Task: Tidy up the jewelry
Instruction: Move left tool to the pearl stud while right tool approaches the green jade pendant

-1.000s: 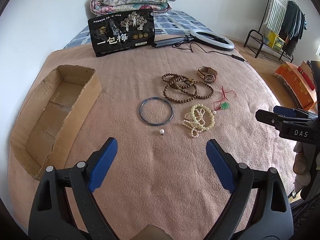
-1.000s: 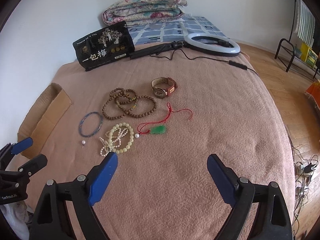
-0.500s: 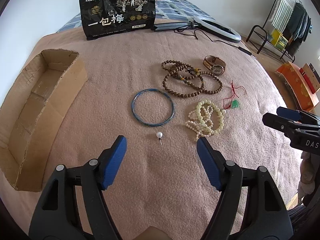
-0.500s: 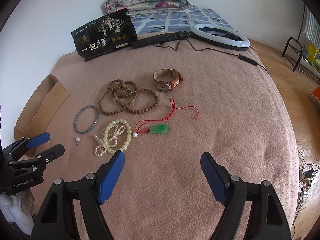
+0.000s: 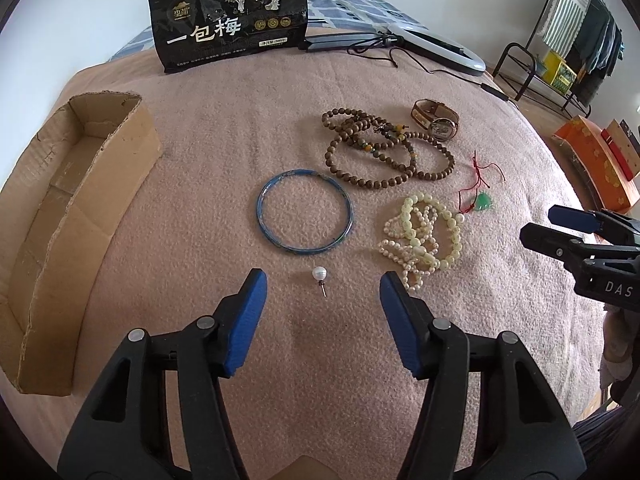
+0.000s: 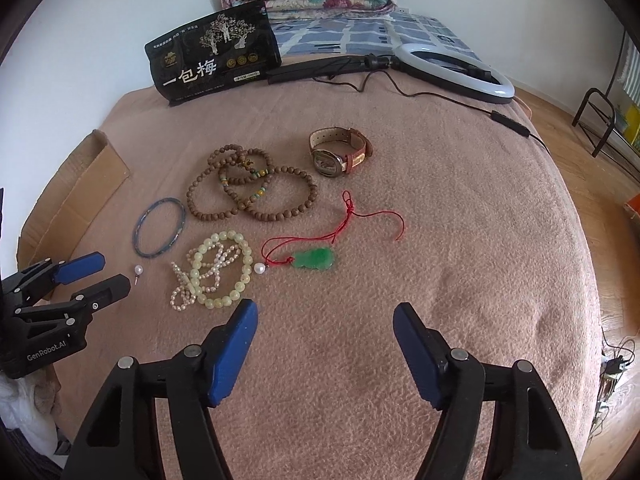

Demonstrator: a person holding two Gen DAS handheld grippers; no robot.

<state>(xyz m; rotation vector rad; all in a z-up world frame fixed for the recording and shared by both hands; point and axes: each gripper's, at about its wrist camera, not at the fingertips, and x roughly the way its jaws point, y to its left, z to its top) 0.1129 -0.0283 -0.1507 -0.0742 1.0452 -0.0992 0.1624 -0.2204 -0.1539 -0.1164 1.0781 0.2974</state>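
Since the frame one second earlier the left gripper [image 5: 323, 280] had advanced toward the jewelry, and its jaws had narrowed somewhat though they were released and held nothing; the pearl stud [image 5: 319, 274] now lay between the two blue pads [image 5: 246, 320], touching neither. The right gripper [image 6: 325, 312] had also closed in on the items, jaws spread apart and empty, hovering over bare blanket [image 6: 460, 220] just short of the green jade pendant [image 6: 314, 259] on its red cord [image 6: 360, 220]. All jewelry lay on the pink blanket covering the bed. The blue bangle [image 5: 305, 212] lay flat just beyond the stud. The cream bead bracelets [image 5: 424, 232], tangled with a strand of small pearls, lay to the right of the bangle, with a second loose pearl [image 6: 259, 268] touching the cord beside them. The brown wooden bead strands [image 5: 384, 148] lay looped over one another farther back, and the wristwatch [image 6: 340, 152] stood on its edge near them. The cardboard box [image 5: 60, 216] stood open at the left edge of the bed, well apart from the jewelry. A black snack bag [image 5: 228, 16] and a ring light [image 6: 456, 72] lay at the far end.
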